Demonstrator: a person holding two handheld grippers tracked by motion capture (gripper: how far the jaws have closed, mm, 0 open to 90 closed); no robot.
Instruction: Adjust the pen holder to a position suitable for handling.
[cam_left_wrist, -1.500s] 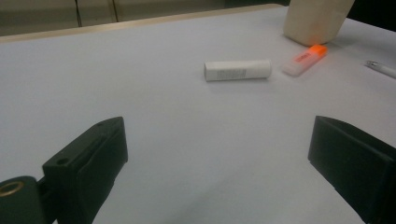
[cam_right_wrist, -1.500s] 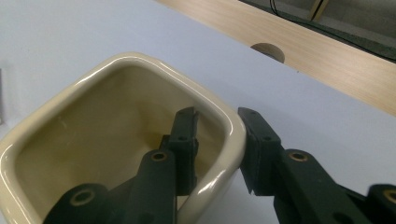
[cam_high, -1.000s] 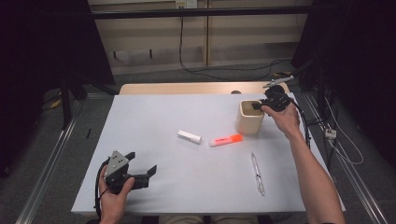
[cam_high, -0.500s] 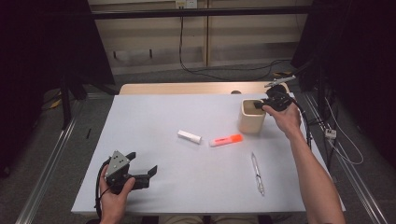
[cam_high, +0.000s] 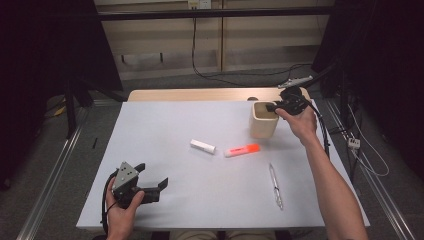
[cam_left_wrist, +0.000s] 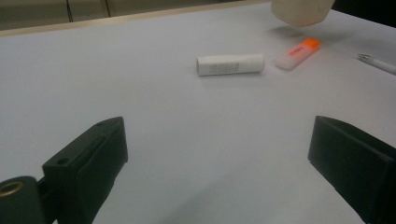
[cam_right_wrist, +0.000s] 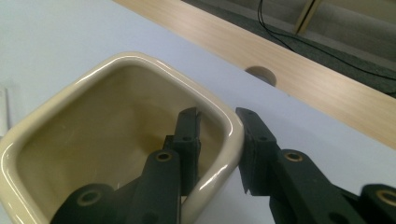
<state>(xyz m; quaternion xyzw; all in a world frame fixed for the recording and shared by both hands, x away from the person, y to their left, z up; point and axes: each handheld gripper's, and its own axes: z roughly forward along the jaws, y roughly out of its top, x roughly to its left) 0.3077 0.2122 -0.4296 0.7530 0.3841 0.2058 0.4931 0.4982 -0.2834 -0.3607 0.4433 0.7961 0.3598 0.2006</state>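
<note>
A beige square cup (cam_high: 262, 126) stands at the table's far right. My right gripper (cam_high: 273, 107) is shut on its right wall. In the right gripper view one jaw sits inside the cup (cam_right_wrist: 93, 121) and the other outside, with the rim pinched between the right gripper's (cam_right_wrist: 219, 116) pads. Near the front left edge a hand rests my left gripper (cam_high: 152, 175) on the table. Its jaws stand wide open with nothing between them, and the left gripper (cam_left_wrist: 215, 154) points toward a white tube (cam_left_wrist: 230, 65).
Mid-table lie the white tube (cam_high: 202, 146) and an orange highlighter (cam_high: 242, 150). A silver pen (cam_high: 275, 186) lies at the front right. The light table top (cam_high: 165, 120) has a wooden strip (cam_high: 200, 95) along its far edge. Cables run on the floor behind.
The right gripper and the cup have shifted very slightly away from the person. The left gripper has not moved.
</note>
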